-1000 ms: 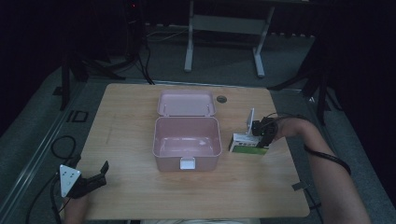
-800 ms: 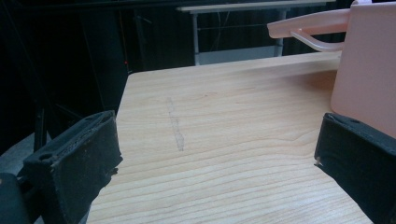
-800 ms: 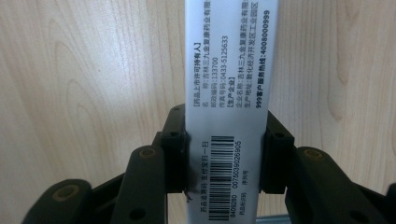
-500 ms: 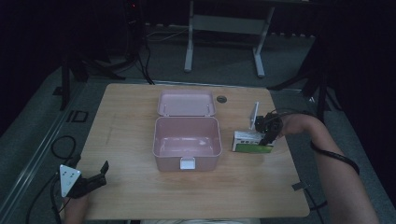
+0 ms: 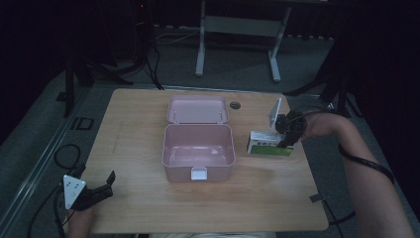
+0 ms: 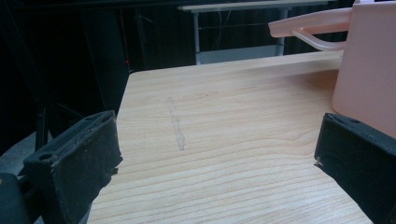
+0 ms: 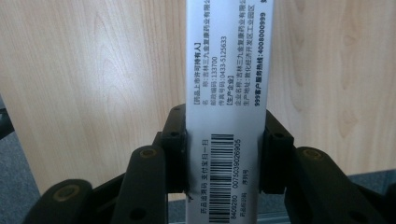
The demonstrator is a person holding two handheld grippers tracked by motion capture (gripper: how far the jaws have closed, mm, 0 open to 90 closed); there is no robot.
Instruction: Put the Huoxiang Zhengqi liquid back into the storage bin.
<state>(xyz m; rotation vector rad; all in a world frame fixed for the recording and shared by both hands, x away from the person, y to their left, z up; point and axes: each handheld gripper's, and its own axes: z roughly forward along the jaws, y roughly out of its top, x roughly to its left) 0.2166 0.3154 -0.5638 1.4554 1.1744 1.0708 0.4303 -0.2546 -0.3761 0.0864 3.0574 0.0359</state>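
An open pink plastic box (image 5: pixel 198 148) stands at the table's middle, its lid (image 5: pixel 197 109) laid back on the far side and its inside bare. To its right lies a white and green medicine carton (image 5: pixel 265 144). My right gripper (image 5: pixel 286 136) is shut on the carton's right end. In the right gripper view the carton (image 7: pixel 229 70) shows a barcode and printed text, clamped between both jaws of the right gripper (image 7: pixel 225 149). My left gripper (image 5: pixel 106 186) rests open at the near left corner. In the left gripper view the left gripper (image 6: pixel 217 154) holds nothing, with the pink box (image 6: pixel 369 60) ahead to its right.
A small dark round grommet (image 5: pixel 235 105) sits in the wooden table (image 5: pixel 138 129) behind the lid. A metal clip (image 5: pixel 317 198) is on the table's right edge. Beyond the table stands a white frame (image 5: pixel 237 25), and cables (image 5: pixel 64 153) lie on the floor at left.
My right gripper has shifted a little farther away and to the right with the carton in it. The left gripper and pink box have stayed put.
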